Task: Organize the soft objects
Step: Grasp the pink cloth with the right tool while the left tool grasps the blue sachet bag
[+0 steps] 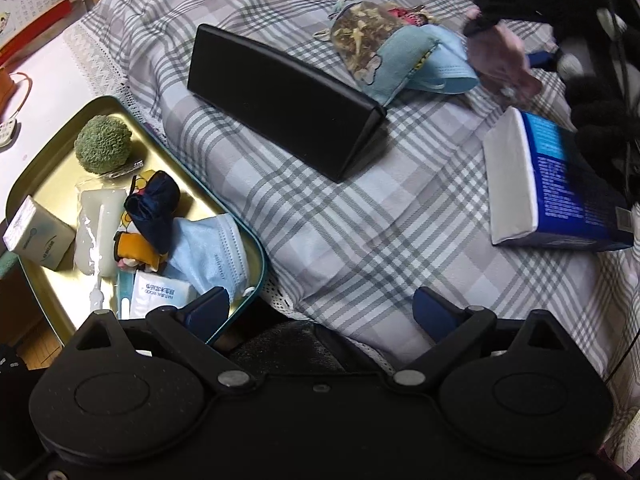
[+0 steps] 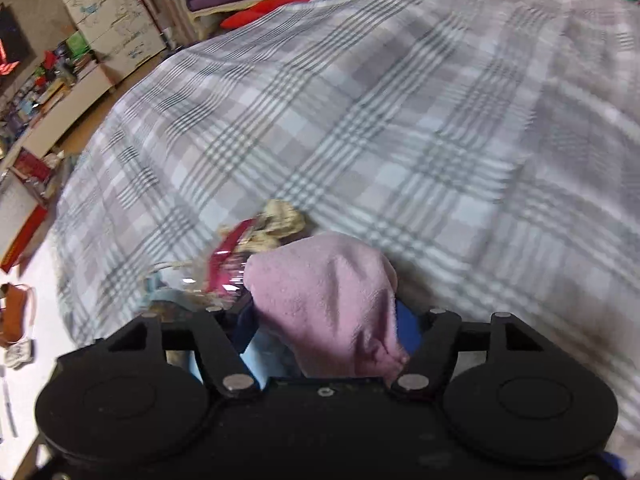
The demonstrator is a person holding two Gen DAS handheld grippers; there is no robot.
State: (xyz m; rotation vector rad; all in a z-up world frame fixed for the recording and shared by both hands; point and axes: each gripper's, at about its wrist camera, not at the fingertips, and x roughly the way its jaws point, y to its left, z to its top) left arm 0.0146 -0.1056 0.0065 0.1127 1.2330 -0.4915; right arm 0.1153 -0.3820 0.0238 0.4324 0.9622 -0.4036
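Note:
My right gripper point(image 2: 326, 328) is shut on a pink soft cloth point(image 2: 324, 296) that bulges up between its blue pads. The left wrist view shows that gripper point(image 1: 508, 44) with the pink cloth point(image 1: 504, 64) at the far right, just beside a light-blue face mask point(image 1: 444, 72) and a patterned pouch point(image 1: 360, 44) on the plaid bedcover point(image 1: 360, 216). My left gripper point(image 1: 322, 312) is open with nothing in it, above the bed's edge next to a gold tray point(image 1: 52, 168). The tray holds a green ball point(image 1: 103, 144), another blue mask point(image 1: 208, 252), a small toy and tissue packs.
A long black case point(image 1: 280, 96) lies on the bed between the tray and the pouch. A blue tissue pack point(image 1: 560, 184) sits at the right. Left of the bed is a white table point(image 1: 48, 80) with a calendar; shelves and boxes stand beyond the bed.

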